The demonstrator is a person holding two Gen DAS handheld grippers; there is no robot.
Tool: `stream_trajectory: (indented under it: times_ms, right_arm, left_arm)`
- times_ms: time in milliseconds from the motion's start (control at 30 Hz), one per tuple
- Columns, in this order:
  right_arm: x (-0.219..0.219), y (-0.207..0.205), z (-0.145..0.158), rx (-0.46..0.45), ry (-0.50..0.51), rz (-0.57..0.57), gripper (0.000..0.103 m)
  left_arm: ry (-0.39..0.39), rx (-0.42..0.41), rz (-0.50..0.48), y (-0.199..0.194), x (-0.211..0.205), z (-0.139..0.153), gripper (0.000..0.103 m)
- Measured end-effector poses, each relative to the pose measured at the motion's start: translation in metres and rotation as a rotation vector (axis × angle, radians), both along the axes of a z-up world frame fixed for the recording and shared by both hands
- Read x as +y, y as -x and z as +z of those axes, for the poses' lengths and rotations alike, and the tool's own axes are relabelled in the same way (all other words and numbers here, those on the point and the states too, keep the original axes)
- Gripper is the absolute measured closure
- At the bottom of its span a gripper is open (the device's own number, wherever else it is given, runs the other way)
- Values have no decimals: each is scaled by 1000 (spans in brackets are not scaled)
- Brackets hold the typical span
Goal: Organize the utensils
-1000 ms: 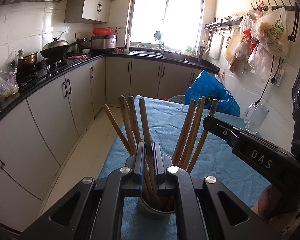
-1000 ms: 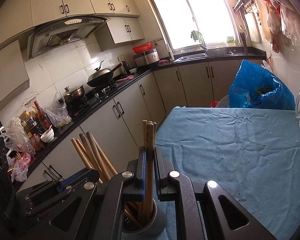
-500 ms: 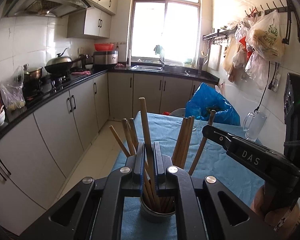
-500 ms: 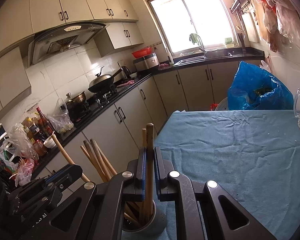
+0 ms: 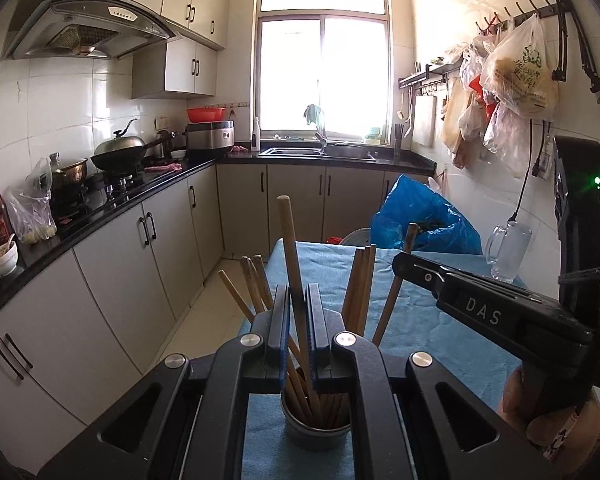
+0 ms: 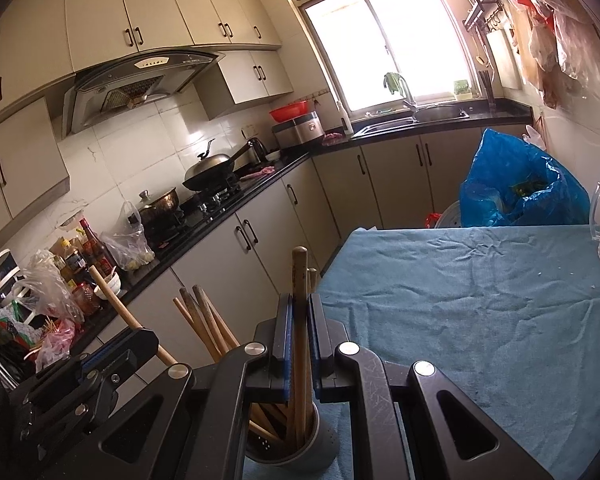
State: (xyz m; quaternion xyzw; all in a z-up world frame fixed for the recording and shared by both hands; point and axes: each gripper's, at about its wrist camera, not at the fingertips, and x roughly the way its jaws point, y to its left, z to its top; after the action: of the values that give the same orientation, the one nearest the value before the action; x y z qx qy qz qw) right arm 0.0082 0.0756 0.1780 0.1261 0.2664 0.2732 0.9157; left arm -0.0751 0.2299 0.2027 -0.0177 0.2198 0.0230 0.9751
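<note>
A counter (image 6: 480, 320) draped in a blue cloth (image 5: 440, 332) is seen, with a blue plastic bag (image 6: 516, 192) and a glass mug (image 5: 508, 252) at its far end and kitchen cabinets (image 5: 132, 264) alongside to the left. Near its front edge a metal cup (image 5: 316, 434) is stood, filled with wooden chopsticks (image 5: 360, 284) fanned outward and crowding both claws. One chopstick (image 5: 290, 248) is clamped, lifted above the rest, by the left claw (image 5: 298, 320), and another chopstick (image 6: 299, 300) is pinched upright in the cup by the right claw (image 6: 300, 332).
</note>
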Motion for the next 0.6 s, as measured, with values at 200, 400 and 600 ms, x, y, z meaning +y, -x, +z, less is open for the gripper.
stream_trajectory:
  times_ms: [200, 400, 600]
  right_arm:
    - [0, -1, 1, -2, -7, 9, 95]
    - [4, -2, 0, 1, -10, 18, 95]
    - [7, -5, -2, 6, -11, 28, 95]
  left_arm:
    - [7, 8, -5, -1, -2, -2, 96]
    - [18, 30, -9, -7, -1, -8, 96]
    - [37, 62, -10, -15, 3, -17, 96]
